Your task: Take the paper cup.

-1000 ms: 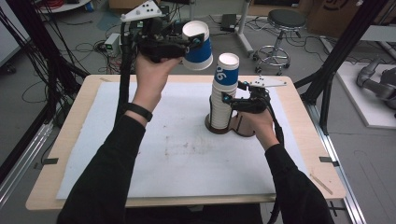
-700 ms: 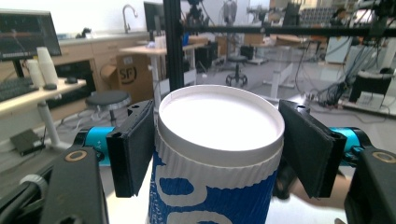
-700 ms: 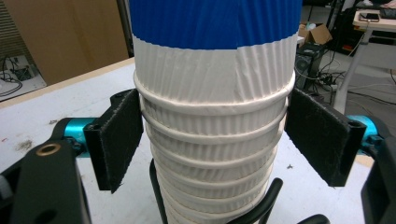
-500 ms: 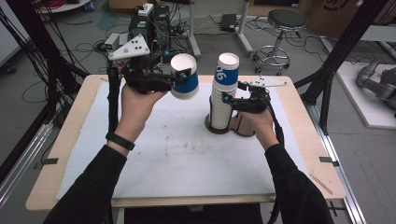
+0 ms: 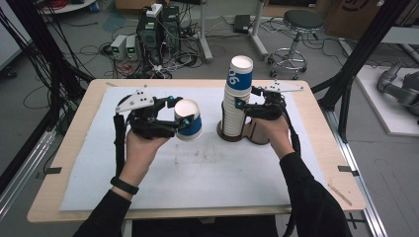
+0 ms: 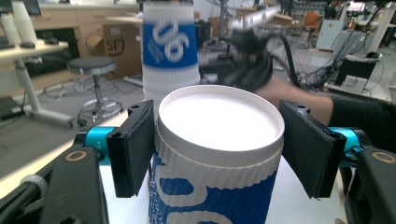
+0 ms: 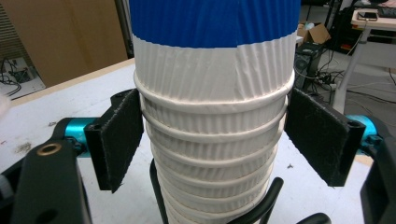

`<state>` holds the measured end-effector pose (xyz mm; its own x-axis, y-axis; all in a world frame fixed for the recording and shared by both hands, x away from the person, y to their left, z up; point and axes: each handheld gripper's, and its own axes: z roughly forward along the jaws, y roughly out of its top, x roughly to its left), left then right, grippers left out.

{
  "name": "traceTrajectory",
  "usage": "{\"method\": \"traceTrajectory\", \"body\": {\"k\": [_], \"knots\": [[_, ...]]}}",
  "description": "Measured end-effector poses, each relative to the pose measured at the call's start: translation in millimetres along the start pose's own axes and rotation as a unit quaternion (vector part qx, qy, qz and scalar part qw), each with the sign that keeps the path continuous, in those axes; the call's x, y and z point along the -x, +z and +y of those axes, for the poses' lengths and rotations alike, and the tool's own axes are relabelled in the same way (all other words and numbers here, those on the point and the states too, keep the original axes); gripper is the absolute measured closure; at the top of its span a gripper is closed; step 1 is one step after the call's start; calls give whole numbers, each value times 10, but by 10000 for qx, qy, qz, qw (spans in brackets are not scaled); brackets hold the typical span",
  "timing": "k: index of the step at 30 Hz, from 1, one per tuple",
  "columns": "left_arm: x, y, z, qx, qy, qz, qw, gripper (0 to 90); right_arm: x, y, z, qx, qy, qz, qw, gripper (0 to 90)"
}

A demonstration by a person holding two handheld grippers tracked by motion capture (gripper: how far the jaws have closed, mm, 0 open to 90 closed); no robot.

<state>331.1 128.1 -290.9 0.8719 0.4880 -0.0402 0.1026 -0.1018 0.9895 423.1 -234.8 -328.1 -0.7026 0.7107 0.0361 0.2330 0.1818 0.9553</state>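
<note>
- Here, nearest the person, the left gripper (image 5: 174, 120) holds a single paper cup (image 5: 188, 120) by its sides just under the rim, jaws closed on it, above the white mat (image 5: 197, 168) on the desk (image 5: 341, 182).
- The cup looks light and empty; its ribbed sleeve gives the pads friction, but the thin wall probably dents under a hard squeeze, so a gentle hold near the stiffer rolled rim suits it.
- Farther off, the right gripper (image 5: 240, 104) straddles the stack of cups (image 5: 236, 101) in its holder (image 5: 249, 134); whether its pads press the stack, I cannot tell.
- The stack is tall and likely tips easily, so bracing low seems wise.
</note>
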Motion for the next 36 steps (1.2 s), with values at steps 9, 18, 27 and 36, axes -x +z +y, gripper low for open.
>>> {"method": "traceTrajectory", "body": {"k": [9, 18, 27, 36], "knots": [[67, -78, -486, -151, -164, -16, 9997, 298, -5, 3, 1, 13, -22, -13, 10000, 207], [39, -67, -644, -235, -189, -161, 9994, 298, 1, -19, 4, -30, -60, 3, 10000, 205], [-21, -55, -776, -329, -265, -211, 9989, 298, -18, -114, 24, -86, -65, 97, 9999, 158], [-49, -63, -818, -335, -293, -255, 9987, 298, -138, -407, -4, 219, -171, 121, 9995, 153]]}}
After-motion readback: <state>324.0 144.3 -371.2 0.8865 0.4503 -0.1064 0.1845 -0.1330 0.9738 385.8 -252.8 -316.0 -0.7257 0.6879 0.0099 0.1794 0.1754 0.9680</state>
